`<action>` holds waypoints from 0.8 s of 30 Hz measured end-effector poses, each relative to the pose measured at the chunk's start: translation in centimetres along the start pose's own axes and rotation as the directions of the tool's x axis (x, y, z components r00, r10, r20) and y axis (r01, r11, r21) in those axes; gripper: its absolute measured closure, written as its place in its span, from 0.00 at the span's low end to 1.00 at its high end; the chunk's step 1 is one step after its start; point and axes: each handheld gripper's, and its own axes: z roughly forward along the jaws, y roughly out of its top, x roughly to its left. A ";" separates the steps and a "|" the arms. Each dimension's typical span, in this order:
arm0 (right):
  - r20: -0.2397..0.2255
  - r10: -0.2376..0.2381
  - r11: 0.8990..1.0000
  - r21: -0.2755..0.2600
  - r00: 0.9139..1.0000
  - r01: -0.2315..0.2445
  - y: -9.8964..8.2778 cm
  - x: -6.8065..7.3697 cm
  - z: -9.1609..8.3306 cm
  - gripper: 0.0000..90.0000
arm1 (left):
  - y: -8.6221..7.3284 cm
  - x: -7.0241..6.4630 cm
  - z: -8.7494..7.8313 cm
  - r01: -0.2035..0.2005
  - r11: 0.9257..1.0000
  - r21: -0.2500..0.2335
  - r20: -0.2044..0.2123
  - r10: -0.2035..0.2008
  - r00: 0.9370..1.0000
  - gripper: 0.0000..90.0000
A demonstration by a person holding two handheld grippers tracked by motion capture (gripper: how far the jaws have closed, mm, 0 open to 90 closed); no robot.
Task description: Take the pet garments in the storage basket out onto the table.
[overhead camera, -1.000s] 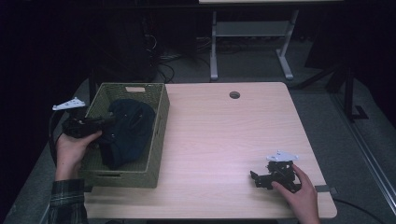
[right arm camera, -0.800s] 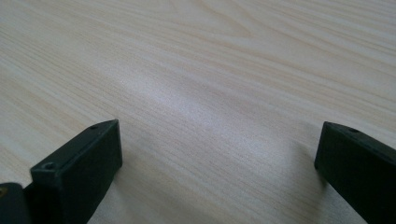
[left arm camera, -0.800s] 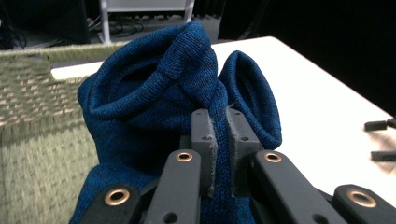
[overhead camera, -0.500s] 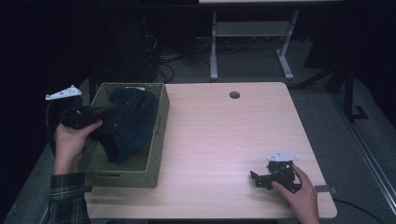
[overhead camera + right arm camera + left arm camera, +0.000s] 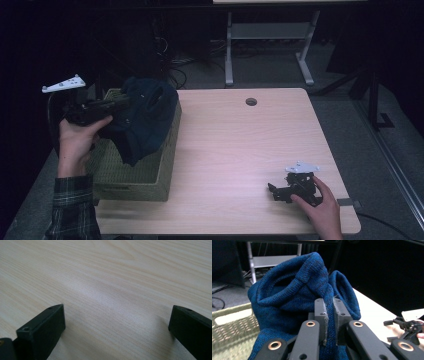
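A dark blue knitted garment (image 5: 145, 117) hangs half out of a green woven basket (image 5: 145, 177) at the table's left. My left gripper (image 5: 122, 104) is shut on a fold of it and holds it above the basket. In the left gripper view the pads (image 5: 321, 312) pinch the blue knitted garment (image 5: 294, 297) tightly. My right gripper (image 5: 272, 190) rests on the table near the front right, held by a hand. In the right gripper view its jaws stand wide apart over bare wood, so the right gripper (image 5: 117, 320) is open and holds nothing.
The light wood table (image 5: 240, 150) has a round cable hole (image 5: 251, 101) near its far edge. Behind the table stands a metal frame (image 5: 270, 40) on a dark floor with cables.
The left gripper has risen and drawn back to the left with the blue garment, pulling it up out of the basket. The right gripper has stayed where it was.
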 end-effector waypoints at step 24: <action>0.000 0.003 1.000 0.001 1.000 -0.003 0.0 0.0 0.0 0.00 | 3.6 -5.0 6.5 -0.071 0.997 -0.018 0.156 0.073 0.985 0.93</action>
